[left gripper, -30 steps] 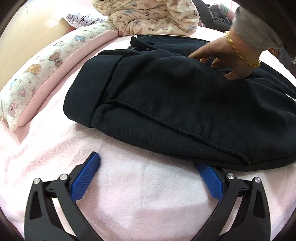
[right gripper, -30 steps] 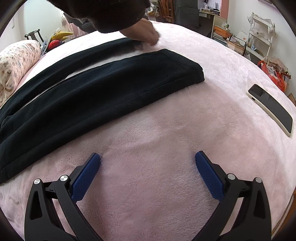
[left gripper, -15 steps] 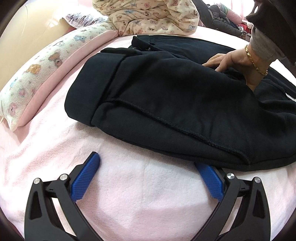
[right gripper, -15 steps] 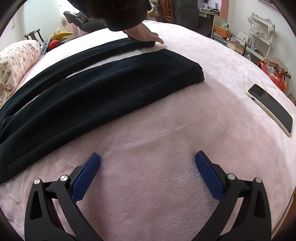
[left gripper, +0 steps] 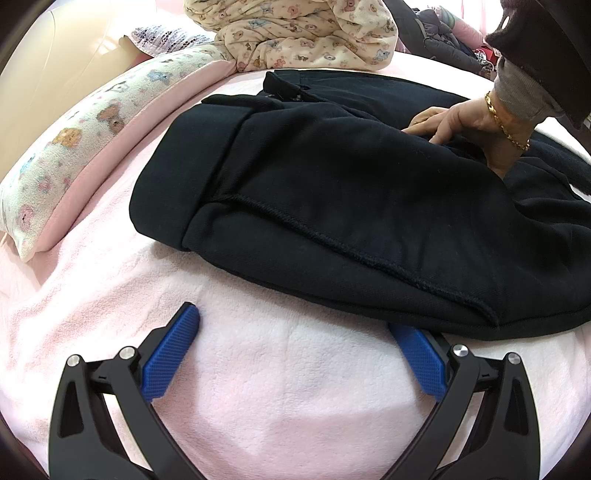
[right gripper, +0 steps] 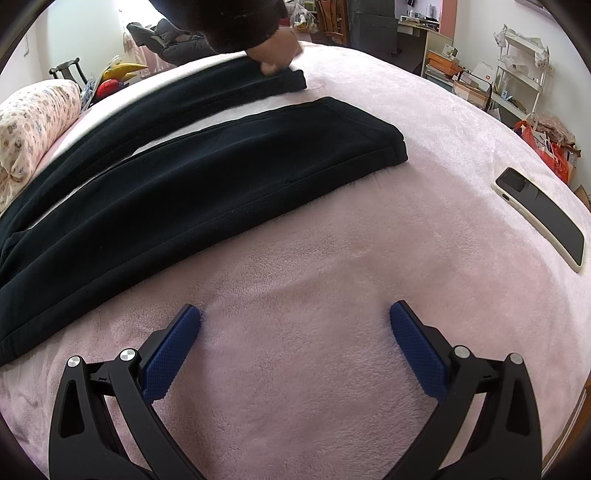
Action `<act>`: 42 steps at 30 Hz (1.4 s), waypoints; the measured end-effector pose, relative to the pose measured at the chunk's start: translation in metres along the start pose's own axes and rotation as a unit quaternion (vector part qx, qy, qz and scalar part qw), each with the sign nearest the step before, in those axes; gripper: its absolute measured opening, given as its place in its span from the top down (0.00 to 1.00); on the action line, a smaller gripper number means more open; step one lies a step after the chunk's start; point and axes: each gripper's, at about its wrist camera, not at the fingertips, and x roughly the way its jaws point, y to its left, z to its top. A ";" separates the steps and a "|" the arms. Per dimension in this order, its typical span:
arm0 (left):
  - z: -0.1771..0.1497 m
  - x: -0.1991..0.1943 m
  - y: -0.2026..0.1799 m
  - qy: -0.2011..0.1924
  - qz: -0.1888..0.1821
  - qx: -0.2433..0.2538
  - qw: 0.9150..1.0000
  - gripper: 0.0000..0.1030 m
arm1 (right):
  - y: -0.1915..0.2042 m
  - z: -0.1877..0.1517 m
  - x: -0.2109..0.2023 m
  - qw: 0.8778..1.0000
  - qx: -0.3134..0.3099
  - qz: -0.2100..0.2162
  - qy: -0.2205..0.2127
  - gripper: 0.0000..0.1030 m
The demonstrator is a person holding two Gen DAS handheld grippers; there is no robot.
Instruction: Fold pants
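Observation:
Black pants (left gripper: pixel 332 206) lie spread on a pink blanket (left gripper: pixel 280 376), waistband end near the left gripper. My left gripper (left gripper: pixel 295 332) rests open on the blanket; the tip of its right finger sits under the pants' near edge. A bare hand (left gripper: pixel 461 122) with a gold bracelet presses on the pants' middle. In the right wrist view both legs (right gripper: pixel 207 177) stretch away side by side, and a hand (right gripper: pixel 277 55) holds the far leg's cuff. My right gripper (right gripper: pixel 295 317) stands open on bare blanket, well short of the near leg.
A floral pillow (left gripper: pixel 74 155) lines the left edge, with a bundled patterned blanket (left gripper: pixel 303 33) behind the waistband. A phone (right gripper: pixel 543 218) lies on the bed at right. Shelves and clutter (right gripper: pixel 517 92) stand beyond the bed's far side.
The person's hand on the pants' middle has shifted slightly. At the far cuff the hand has tugged and straightened the far leg. Both grippers stay where they were.

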 end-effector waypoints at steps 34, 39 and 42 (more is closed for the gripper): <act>0.001 0.000 -0.001 0.000 0.000 -0.001 1.000 0.02 | -0.003 0.001 -0.001 1.000 0.000 0.000 0.002 0.01; 0.001 0.000 -0.001 0.000 0.000 -0.001 1.000 0.02 | -0.003 0.001 -0.001 1.000 0.000 0.000 0.002 0.01; 0.001 0.000 -0.001 0.000 0.000 -0.001 1.000 0.02 | -0.002 0.001 -0.001 1.000 0.000 0.000 0.002 0.01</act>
